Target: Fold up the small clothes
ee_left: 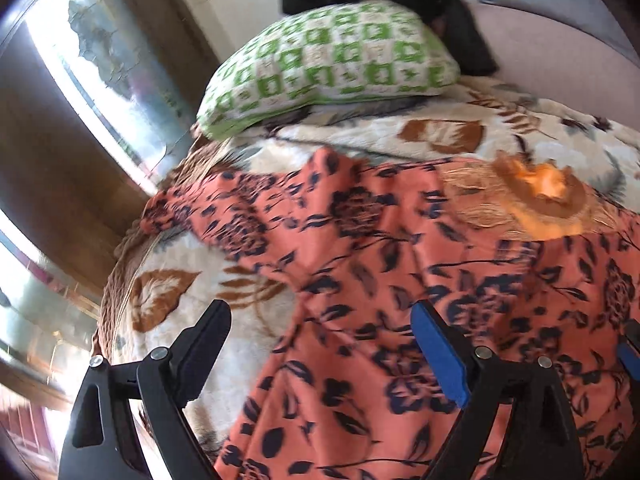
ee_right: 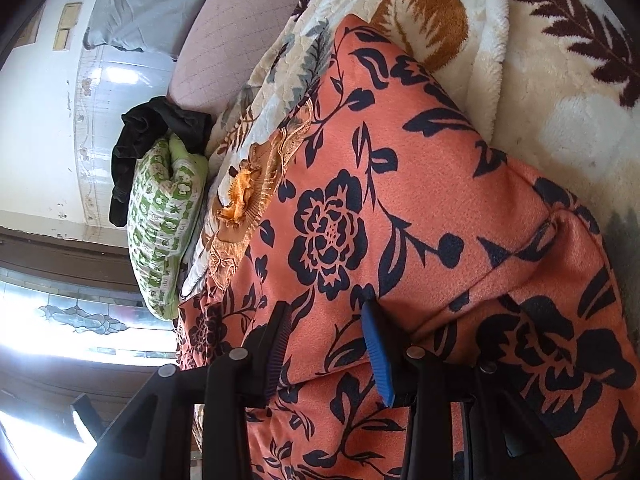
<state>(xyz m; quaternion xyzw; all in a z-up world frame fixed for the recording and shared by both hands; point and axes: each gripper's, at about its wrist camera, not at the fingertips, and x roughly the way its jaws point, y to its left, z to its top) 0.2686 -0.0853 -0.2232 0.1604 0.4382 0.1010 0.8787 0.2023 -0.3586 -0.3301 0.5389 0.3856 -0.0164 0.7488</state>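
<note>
Spread over a leaf-patterned fleece blanket (ee_left: 180, 320), the orange floral garment (ee_left: 400, 280) looks thin, soft and slippery. Its hem toward six o'clock seems best for pinching. Left gripper (ee_left: 320, 352) hangs wide open and empty; right gripper (ee_right: 326, 344), half open, straddles a fold of it, grip uncertain.

Both wrist views look down, close; sharing the orange garment (ee_left: 360, 280).
</note>
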